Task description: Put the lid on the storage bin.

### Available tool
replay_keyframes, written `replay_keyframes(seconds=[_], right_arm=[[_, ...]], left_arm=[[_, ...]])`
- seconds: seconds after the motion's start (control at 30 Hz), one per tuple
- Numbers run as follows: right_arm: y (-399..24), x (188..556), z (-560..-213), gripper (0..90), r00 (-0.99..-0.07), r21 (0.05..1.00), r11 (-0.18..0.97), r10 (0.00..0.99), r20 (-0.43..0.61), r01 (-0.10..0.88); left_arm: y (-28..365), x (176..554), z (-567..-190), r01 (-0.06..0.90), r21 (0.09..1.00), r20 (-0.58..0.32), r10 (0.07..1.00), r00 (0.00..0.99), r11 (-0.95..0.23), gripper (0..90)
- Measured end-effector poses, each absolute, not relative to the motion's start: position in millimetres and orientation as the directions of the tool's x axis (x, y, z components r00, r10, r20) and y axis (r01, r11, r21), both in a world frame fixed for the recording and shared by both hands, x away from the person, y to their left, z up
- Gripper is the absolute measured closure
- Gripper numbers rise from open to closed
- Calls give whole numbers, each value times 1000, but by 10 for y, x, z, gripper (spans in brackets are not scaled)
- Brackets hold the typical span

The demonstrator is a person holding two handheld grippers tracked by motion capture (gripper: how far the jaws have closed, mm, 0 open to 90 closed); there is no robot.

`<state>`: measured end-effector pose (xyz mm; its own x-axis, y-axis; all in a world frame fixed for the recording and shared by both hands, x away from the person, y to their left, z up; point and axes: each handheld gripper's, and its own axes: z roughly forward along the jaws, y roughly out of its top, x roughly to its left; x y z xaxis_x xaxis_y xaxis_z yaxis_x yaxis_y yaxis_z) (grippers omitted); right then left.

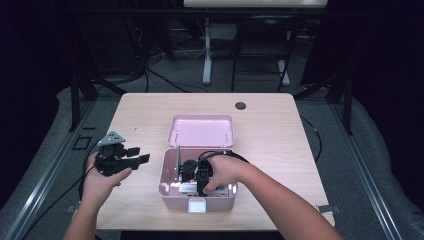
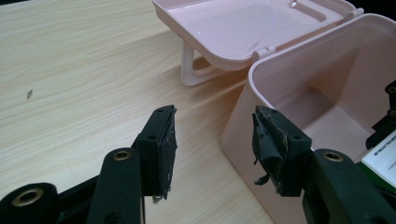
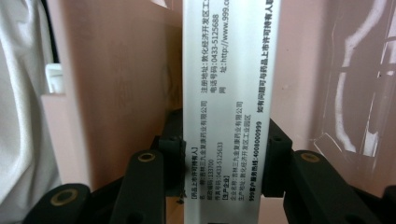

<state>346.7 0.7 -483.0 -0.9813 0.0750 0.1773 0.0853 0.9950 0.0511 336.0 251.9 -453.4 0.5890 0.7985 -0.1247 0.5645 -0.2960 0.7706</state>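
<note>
High view: right claw reaches down into the pink box on the table; left claw waits beside it, open and empty. Left gripper view: box wall just right of its jaws. Right gripper view: jaws clamp a white printed carton by its narrow faces; probably light, crushable, so grip gently.

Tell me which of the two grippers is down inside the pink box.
The right gripper: it reaches into the pink box, jaws closed on a white printed carton. The left gripper is beside the box, open over bare table.
</note>
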Motion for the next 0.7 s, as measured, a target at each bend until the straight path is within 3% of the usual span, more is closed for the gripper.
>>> replay_keyframes(seconds=[0.7], right_arm=[[-34, 3476, -4854, 614, -982, 32, 996, 77, 170, 84]], left_arm=[[2521, 3359, -4532, 564, 771, -124, 798, 589, -297, 494]])
